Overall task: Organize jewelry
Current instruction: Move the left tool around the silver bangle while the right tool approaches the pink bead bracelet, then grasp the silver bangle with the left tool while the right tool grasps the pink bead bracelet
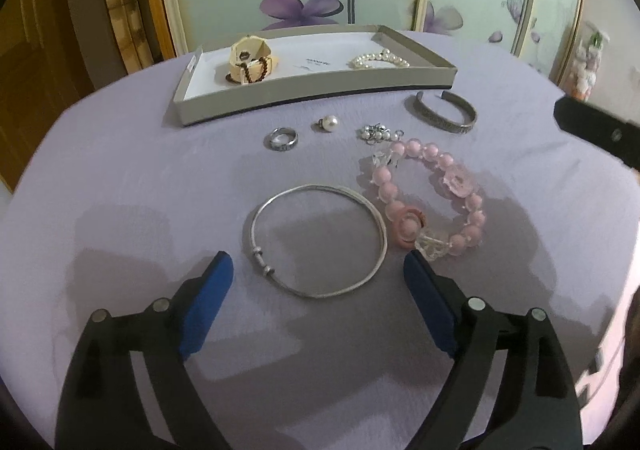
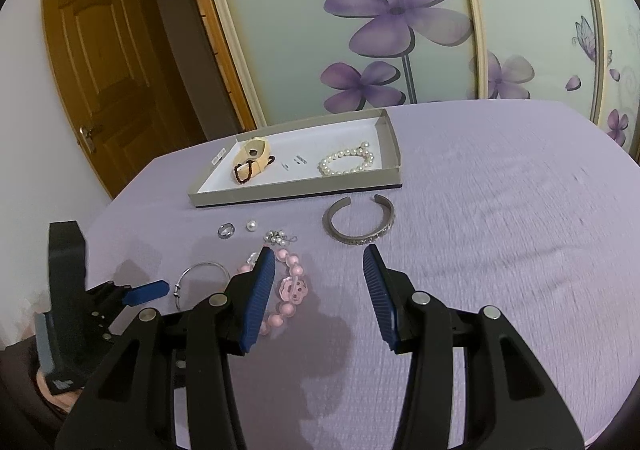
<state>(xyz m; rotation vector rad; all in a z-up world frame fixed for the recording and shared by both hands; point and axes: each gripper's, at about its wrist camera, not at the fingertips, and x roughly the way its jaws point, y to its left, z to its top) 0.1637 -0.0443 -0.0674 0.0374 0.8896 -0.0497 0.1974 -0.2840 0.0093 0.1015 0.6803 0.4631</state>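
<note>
Silver bangle (image 1: 320,240) on cloth, box (image 1: 280,88) holding pearl bracelet (image 1: 378,60)

Jewelry laid out on a lilac tabletop (image 1: 120,178)

The left tongs (image 1: 318,270) gape wide over a thin silver bangle (image 1: 320,240), touching nothing; a pink bead bracelet (image 1: 430,196) lies just beside it, and a shallow box (image 1: 312,84) sits behind.

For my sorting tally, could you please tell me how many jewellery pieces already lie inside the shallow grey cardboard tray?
2 visible: a white pearl bracelet at the grey cardboard tray's right end, and a dark brown bead bracelet draped on a cream holder at its left end. The holder may hide more.
</note>
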